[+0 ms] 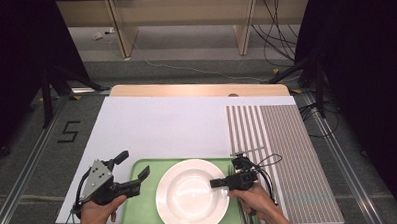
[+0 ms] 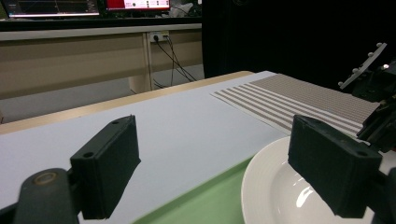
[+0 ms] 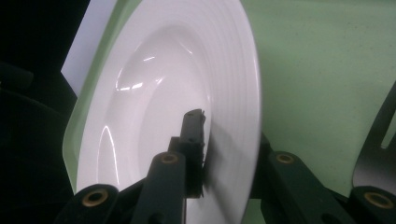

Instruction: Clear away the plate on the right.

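Right claw [image 1: 220, 183] straddles the white plate's [image 1: 189, 205] rim at 3 o'clock, one jaw over and one under, pinching it. Plate sits on green tray [image 1: 140, 214], near worktop [image 1: 162, 123] edge. Left claw [image 1: 133, 170] spread, idle at 9 o'clock. Squeeze firm, lift level.

A glossy white plate [image 1: 192, 195] lies on a pale green tray [image 1: 140, 214], which sits on a white sheet [image 1: 162, 123] beside a mat [image 1: 283, 154] striped grey and white at its left and finely lined grey-brown elsewhere, on a light wooden worktop [image 1: 195, 89].
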`<state>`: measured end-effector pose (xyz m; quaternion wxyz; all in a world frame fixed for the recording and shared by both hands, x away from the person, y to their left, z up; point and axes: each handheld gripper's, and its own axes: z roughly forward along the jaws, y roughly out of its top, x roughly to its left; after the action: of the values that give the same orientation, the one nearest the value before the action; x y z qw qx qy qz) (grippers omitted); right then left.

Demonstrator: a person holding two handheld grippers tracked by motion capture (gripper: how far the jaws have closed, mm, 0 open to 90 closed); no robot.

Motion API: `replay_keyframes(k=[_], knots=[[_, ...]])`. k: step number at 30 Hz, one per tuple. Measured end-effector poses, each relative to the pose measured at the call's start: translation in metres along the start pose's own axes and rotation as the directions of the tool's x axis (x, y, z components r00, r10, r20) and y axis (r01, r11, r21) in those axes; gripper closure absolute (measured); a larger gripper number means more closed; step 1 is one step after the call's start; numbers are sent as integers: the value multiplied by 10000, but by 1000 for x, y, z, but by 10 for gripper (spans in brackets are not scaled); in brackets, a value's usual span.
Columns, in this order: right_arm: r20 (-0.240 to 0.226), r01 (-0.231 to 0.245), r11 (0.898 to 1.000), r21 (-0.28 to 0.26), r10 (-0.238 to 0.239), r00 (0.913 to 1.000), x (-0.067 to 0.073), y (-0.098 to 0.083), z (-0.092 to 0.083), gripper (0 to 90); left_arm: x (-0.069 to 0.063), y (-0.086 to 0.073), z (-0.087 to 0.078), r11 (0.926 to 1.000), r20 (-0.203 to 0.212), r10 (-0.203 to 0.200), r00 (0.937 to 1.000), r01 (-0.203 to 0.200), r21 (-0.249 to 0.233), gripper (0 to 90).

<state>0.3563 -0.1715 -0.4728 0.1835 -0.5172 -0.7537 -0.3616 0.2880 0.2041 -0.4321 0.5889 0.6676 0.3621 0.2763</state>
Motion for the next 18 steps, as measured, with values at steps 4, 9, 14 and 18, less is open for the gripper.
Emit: replay_keyframes(k=[4,9,14,18], knots=[[594,370,9993,92,-375,9975,3,1,0,708,0,0,0,10000,1,1,10000,-1,11,161],[771,942,9954,-161,-927,9927,-2,2,-2,647,0,0,0,10000,3,2,10000,-2,18,161],[1209,1458,9892,-116,-1434,9823,2,3,-1,563,0,0,0,10000,-5,0,10000,0,22,161],[1386,1747,9828,-597,-1651,9765,4,4,-9,542,0,0,0,10000,1,0,10000,0,27,161]])
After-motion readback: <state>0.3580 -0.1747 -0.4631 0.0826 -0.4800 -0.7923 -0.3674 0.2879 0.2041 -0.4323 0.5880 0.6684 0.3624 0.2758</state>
